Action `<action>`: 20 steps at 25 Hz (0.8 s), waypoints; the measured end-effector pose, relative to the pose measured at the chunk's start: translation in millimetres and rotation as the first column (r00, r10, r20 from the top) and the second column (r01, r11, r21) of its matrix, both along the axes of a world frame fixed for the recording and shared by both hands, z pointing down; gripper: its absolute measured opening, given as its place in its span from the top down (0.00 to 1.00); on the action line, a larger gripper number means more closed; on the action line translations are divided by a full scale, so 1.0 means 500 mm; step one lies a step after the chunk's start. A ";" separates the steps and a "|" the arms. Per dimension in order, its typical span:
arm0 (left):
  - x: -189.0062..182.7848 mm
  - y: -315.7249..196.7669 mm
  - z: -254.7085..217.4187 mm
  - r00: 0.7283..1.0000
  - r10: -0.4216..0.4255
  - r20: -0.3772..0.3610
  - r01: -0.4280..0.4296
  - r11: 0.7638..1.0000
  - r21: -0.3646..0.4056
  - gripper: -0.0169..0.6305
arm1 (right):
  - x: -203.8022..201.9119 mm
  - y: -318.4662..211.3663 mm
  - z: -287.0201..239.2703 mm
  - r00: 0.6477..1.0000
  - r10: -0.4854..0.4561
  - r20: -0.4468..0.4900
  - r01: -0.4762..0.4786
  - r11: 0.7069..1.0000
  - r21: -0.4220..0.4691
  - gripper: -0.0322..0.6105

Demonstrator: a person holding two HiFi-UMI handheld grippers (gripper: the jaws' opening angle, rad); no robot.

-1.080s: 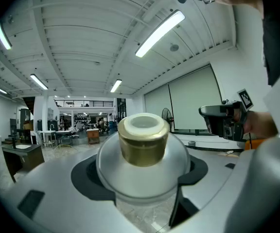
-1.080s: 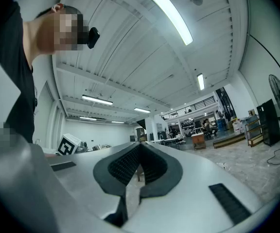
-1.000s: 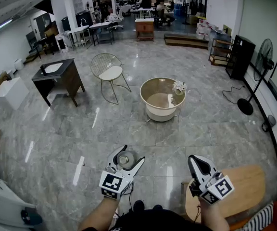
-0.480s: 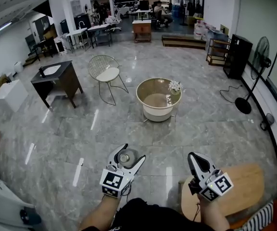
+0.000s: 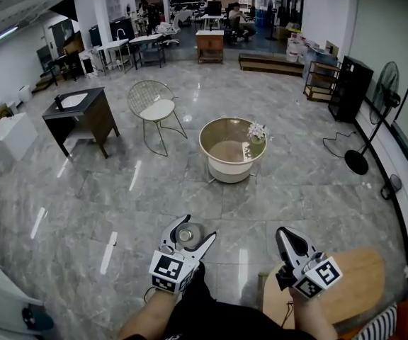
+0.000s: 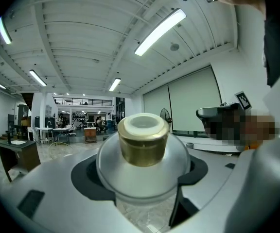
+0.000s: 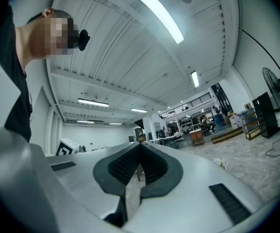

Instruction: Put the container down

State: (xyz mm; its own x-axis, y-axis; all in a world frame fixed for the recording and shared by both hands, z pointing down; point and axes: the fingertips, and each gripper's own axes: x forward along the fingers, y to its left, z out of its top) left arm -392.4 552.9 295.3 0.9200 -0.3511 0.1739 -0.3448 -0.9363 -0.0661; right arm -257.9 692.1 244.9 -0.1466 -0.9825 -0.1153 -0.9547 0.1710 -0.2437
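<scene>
A small clear container (image 6: 142,166) with a gold cap sits between the jaws of my left gripper (image 6: 140,178), which is shut on it. In the head view that same container (image 5: 185,235) shows held in the left gripper (image 5: 187,236) low over the grey marble floor. My right gripper (image 5: 291,241) is held to the right, above the edge of a round wooden table (image 5: 353,282). Its jaws are closed together with nothing between them, as the right gripper (image 7: 139,171) shows in its own view.
A round gold-rimmed coffee table (image 5: 222,163) with white flowers (image 5: 258,130) stands ahead on the floor. A wire chair (image 5: 154,106) and a dark side table (image 5: 80,112) stand further left. A standing fan (image 5: 381,98) and a black cabinet (image 5: 350,87) line the right wall.
The view has shifted slightly as the person moved forward; both grippers keep their places and the left still holds the container.
</scene>
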 end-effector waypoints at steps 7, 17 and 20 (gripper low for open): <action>0.047 -0.151 0.032 1.000 0.005 -0.009 -0.006 1.000 -0.014 0.44 | 0.050 -0.146 0.019 1.000 0.019 0.001 -0.019 0.999 -0.029 0.93; 0.077 -0.490 0.010 1.000 0.021 -0.007 -0.021 1.000 0.010 0.44 | 0.065 -0.480 0.023 1.000 0.007 -0.008 -0.008 0.998 -0.064 0.93; 0.071 -0.586 0.008 1.000 0.016 -0.006 -0.016 1.000 0.017 0.44 | 0.060 -0.575 0.014 1.000 0.002 0.001 -0.002 0.999 -0.038 0.93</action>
State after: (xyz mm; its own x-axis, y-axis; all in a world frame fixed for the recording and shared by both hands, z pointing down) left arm -356.7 259.8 299.1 0.9267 -0.3392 0.1620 -0.3303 -0.9405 -0.0798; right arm -227.9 404.7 251.8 -0.1448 -0.9864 -0.0776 -0.9548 0.1599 -0.2507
